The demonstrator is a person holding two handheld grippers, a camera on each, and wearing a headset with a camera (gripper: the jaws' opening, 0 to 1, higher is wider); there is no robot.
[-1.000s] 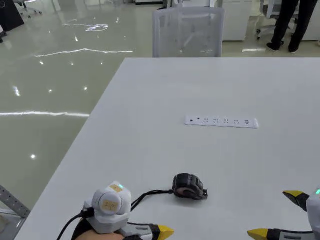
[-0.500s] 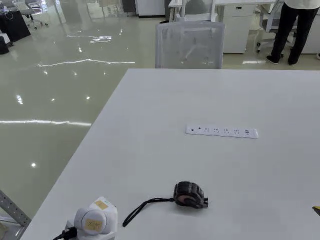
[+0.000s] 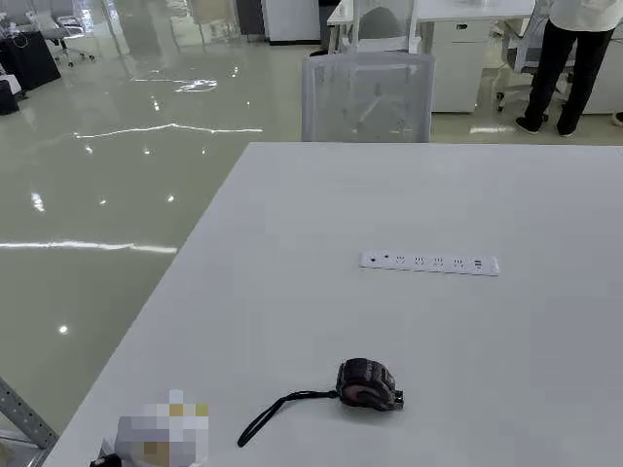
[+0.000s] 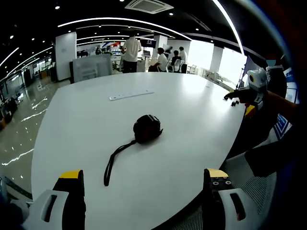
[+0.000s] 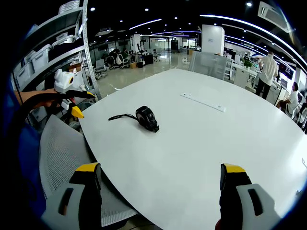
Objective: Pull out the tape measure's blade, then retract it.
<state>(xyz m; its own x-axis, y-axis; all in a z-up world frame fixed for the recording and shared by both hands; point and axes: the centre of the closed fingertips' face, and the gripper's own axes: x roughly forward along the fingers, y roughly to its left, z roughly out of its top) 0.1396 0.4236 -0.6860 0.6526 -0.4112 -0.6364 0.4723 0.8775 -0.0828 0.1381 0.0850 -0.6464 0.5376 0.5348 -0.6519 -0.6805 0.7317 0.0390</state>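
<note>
— Black plastic is seen ahead of the left gripper (image 4: 144,174). Is that the tape measure?

— It is. The tape measure (image 4: 147,128) is laid on the white table (image 4: 192,110), straight out from the gripper and between the lines of its two jaws, well apart from both tips. Its blade is not yet pulled out.

— How are those jaws set?

— They are spread wide, and nothing is held between them. A wrist strap (image 4: 115,158) is trailed from the case back toward the gripper's left jaw, short of touching it.

— And the right gripper?

— The right gripper (image 5: 160,168) is also spread wide, with nothing gripped. From it, the tape measure is found ahead and toward the left jaw's side, well apart. A power strip (image 5: 202,102) is laid farther out, beyond the case.

— Is anything placed past that?

— A mesh-backed chair (image 3: 367,97) is drawn up at the table's far edge, farthest from both grippers.
</note>
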